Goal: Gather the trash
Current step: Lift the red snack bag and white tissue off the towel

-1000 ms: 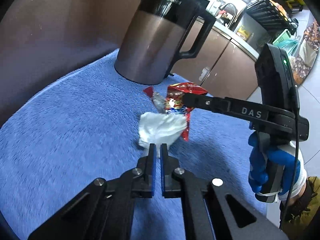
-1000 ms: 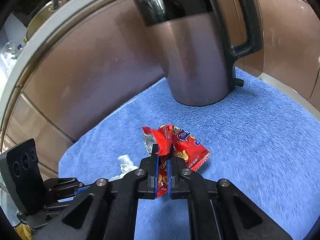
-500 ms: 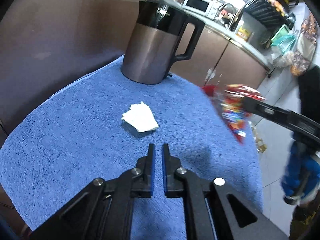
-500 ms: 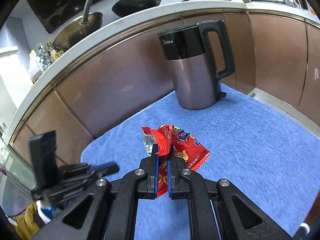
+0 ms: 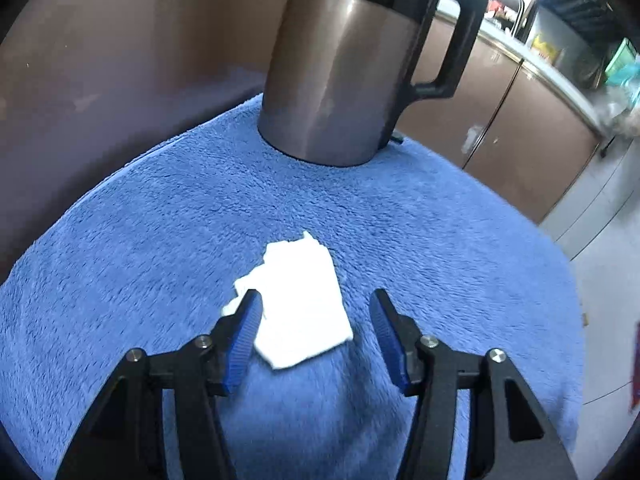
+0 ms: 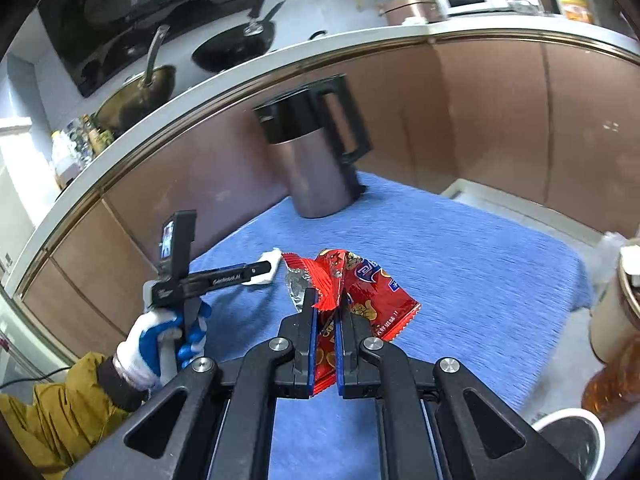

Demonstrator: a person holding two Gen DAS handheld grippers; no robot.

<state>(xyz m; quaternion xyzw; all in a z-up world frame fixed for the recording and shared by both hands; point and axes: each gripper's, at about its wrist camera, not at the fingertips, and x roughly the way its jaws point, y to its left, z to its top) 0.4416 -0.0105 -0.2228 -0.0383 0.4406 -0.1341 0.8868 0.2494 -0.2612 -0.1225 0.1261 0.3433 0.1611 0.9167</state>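
Left wrist view. The left tongs (image 5: 314,316) are apart and opening, angled down at the blue towel (image 5: 160,240) that covers the surface. A crumpled white tissue (image 5: 300,304) lies flat on the towel, on the near side of the kettle (image 5: 340,80) and well apart from it. The tissue sits between the two blue pads: the left-hand pad overlaps its edge in this picture (contact cannot be confirmed), and the right-hand pad stands clear of it. The kettle stands upright at the far edge of the towel, handle to the right, with brown cabinet fronts (image 5: 500,120) behind it.

Right wrist view. The right tongs (image 6: 326,308) are clamped together on a red snack wrapper (image 6: 360,284), which sticks up and fans out to the right above the pads, off the towel (image 6: 460,248). The kettle (image 6: 316,160) stands beyond the wrapper at the towel's far edge. Left of the wrapper, the left tongs (image 6: 266,270) reach in at the tissue (image 6: 269,257), gripped by a hand in a blue and white glove (image 6: 160,340) with a mustard sleeve (image 6: 60,408) behind it. To the right of the towel stand a tan container (image 6: 616,312) and a white rim (image 6: 568,436), both partly cut off. Pans (image 6: 236,44) rest on the counter above the kettle.
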